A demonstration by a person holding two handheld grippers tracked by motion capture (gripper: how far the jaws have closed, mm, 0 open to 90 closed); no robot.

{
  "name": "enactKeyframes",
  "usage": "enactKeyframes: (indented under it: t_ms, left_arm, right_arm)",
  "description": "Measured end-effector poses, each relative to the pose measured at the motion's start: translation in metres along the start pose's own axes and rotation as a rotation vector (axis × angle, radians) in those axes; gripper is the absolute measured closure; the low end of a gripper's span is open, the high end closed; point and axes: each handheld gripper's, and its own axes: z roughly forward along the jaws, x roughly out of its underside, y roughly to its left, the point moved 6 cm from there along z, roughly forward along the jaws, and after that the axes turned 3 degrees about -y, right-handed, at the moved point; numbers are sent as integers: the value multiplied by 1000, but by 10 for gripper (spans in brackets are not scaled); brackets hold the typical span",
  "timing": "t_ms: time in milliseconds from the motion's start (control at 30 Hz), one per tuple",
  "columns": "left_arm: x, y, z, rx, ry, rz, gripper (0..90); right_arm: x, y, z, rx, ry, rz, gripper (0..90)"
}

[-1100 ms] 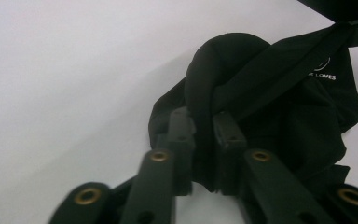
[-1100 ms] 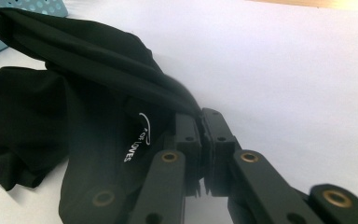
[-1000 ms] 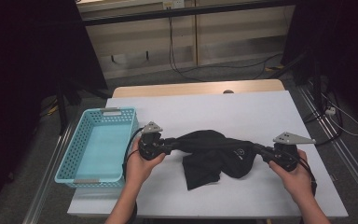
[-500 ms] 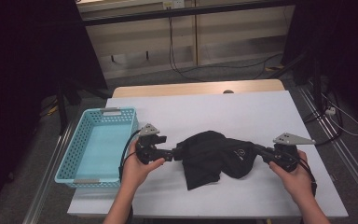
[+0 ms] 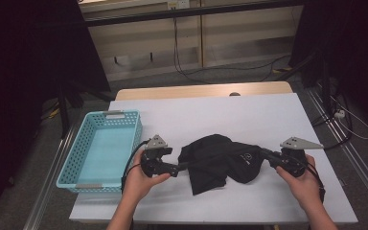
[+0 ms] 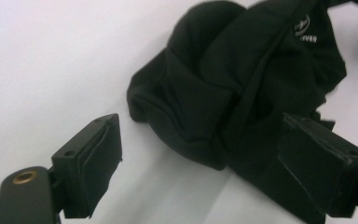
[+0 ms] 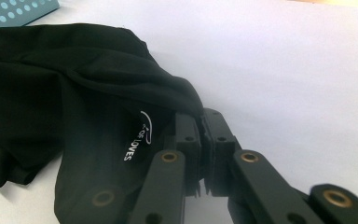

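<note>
A crumpled black garment (image 5: 219, 160) with small white lettering lies on the white table (image 5: 249, 115). My left gripper (image 5: 178, 168) sits at the garment's left edge. Its jaws have just been opening and stand wide apart (image 6: 205, 158). A fold of the garment (image 6: 242, 84) lies between and ahead of them, and the pads do not press on it. My right gripper (image 5: 267, 156) is at the garment's right end. In the right gripper view it (image 7: 203, 135) is shut on the hem, beside the printed label (image 7: 137, 140).
A light blue perforated basket (image 5: 74, 158) stands at the table's left side with nothing in it; its corner (image 7: 18, 9) peeks into the right gripper view. The wooden table edge (image 5: 196, 91) runs along the back. Cables lie on the floor beyond.
The left gripper has let go of the garment's left end and opened wide. The cloth, stretched between both grippers before, has slumped back toward the middle. The right gripper has not moved.
</note>
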Motion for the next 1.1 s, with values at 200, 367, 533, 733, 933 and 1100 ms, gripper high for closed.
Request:
enactKeyframes:
  t_ms: [200,367,533,733,933,1100]
  left_arm:
    - [8,-1,8,5,39,15,227]
    - [8,-2,9,10,56,29,350]
    - [5,-2,9,6,61,23,604]
    - [0,-1,6,17,49,-25,794]
    - [-5,1,0,22,53,-93,844]
    - [-13,7,-12,14,29,-123,849]
  right_arm:
    - [0,0,1,2,2,1,861]
    - [-1,-1,2,0,1,-3,860]
    - [-2,-2,2,-2,-4,0,860]
    - [-3,-2,1,-5,-8,0,860]
    - [-5,0,-1,-6,-16,-8,860]
    - [-9,4,-2,-14,-28,-19,861]
